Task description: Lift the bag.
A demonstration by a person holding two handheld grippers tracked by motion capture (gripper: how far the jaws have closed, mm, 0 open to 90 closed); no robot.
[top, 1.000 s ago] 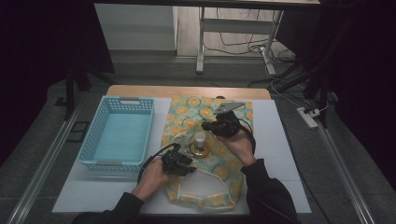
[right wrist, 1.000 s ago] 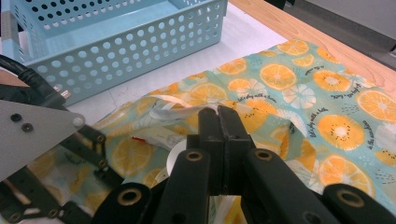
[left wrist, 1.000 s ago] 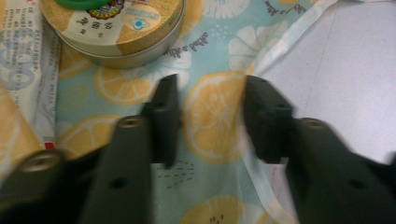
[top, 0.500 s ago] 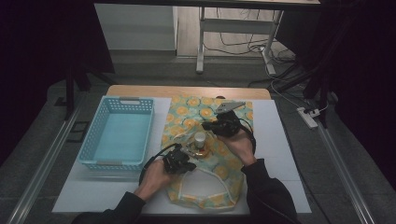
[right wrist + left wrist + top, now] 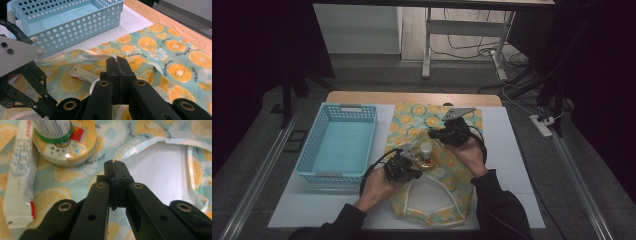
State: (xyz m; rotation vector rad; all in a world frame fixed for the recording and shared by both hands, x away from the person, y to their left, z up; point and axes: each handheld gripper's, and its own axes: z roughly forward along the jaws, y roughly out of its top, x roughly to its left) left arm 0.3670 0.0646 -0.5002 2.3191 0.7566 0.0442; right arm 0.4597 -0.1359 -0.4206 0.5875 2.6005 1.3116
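The left gripper [image 5: 115,166] has its jaws pressed together on the white-lined edge of the bag [image 5: 160,160], just beside a round tin [image 5: 75,147] with a bottle [image 5: 51,127] standing on it and a tube [image 5: 21,175] alongside. The right gripper [image 5: 116,61] is likewise clamped on the bag's far edge, near the basket [image 5: 75,22]. The bag lies open on the table [image 5: 507,150], right of the basket.

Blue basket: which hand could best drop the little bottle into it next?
Left, probably. The left gripper sits right by the bottle, on the side of the blue basket. The right gripper is beyond the bottle, shut on the orange-print bag.
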